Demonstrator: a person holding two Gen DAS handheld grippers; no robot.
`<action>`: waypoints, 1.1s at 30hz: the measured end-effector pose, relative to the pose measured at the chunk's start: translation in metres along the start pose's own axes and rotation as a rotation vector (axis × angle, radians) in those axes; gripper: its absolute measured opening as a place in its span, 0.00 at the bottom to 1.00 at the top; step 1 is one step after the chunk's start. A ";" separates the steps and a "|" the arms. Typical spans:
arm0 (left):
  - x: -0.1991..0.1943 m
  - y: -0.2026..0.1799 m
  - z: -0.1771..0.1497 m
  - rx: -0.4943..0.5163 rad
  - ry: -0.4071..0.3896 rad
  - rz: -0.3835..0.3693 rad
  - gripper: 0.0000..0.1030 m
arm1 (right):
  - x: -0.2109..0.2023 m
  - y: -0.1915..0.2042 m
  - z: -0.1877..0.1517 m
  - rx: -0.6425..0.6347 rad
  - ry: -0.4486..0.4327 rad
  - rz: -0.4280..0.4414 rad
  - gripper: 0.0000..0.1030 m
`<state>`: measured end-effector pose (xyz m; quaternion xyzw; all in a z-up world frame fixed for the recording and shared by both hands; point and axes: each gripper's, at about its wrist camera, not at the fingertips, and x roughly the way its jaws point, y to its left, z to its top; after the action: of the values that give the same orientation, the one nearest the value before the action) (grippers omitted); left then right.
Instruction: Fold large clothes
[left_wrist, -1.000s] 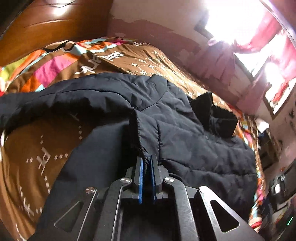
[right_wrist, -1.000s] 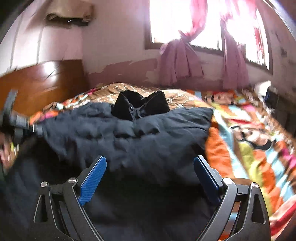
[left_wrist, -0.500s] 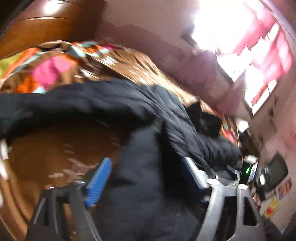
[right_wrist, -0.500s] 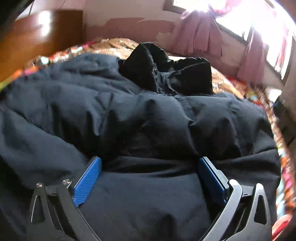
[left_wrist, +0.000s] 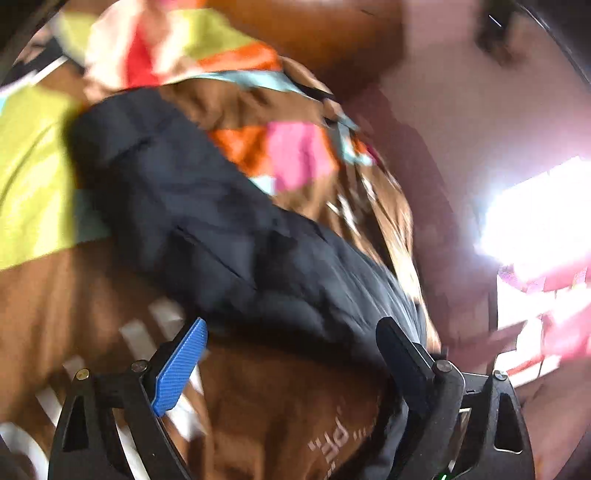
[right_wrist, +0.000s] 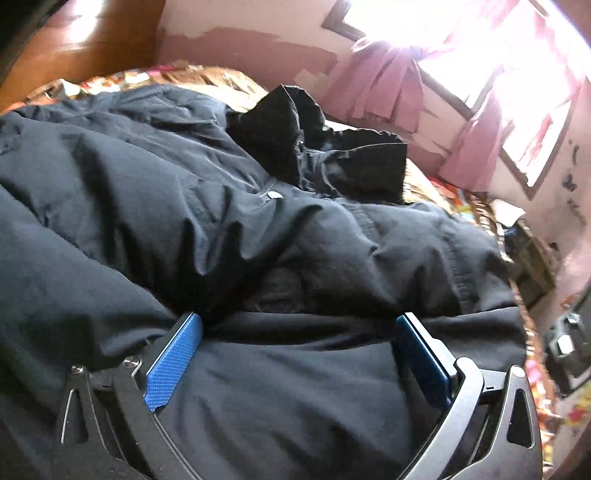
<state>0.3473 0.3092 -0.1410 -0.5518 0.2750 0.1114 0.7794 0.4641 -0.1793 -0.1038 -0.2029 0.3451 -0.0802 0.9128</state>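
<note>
My left gripper (left_wrist: 291, 341) had just been opening and stood wide, with nothing clamped between its blue pads (left_wrist: 180, 369); the view from it was blurred; a long fold of the dark padded jacket (left_wrist: 207, 221) ran slantwise across the brown patterned bedspread (left_wrist: 280, 413) just ahead of my fingertips, and only bedspread showed in the gap between them. My right gripper (right_wrist: 299, 332) also stood spread as wide as it went, gripping nothing; it hung low over the jacket (right_wrist: 155, 206), which lay rumpled across the bed and filled the space between my fingers, its black collar (right_wrist: 321, 147) standing up on the far side, toward the pink curtains (right_wrist: 388, 88).
</note>
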 end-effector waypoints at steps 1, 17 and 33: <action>0.001 0.005 0.003 -0.023 -0.003 0.012 0.89 | -0.011 0.001 0.009 0.019 -0.022 0.030 0.99; -0.002 0.040 0.027 -0.145 -0.149 0.061 0.51 | -0.024 0.132 0.085 0.019 -0.081 0.320 0.99; -0.052 -0.017 0.008 0.164 -0.403 0.129 0.06 | -0.097 0.089 0.061 -0.092 -0.272 0.238 0.99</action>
<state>0.3155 0.3173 -0.0963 -0.4346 0.1567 0.2460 0.8521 0.4323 -0.0516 -0.0425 -0.2114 0.2433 0.0724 0.9438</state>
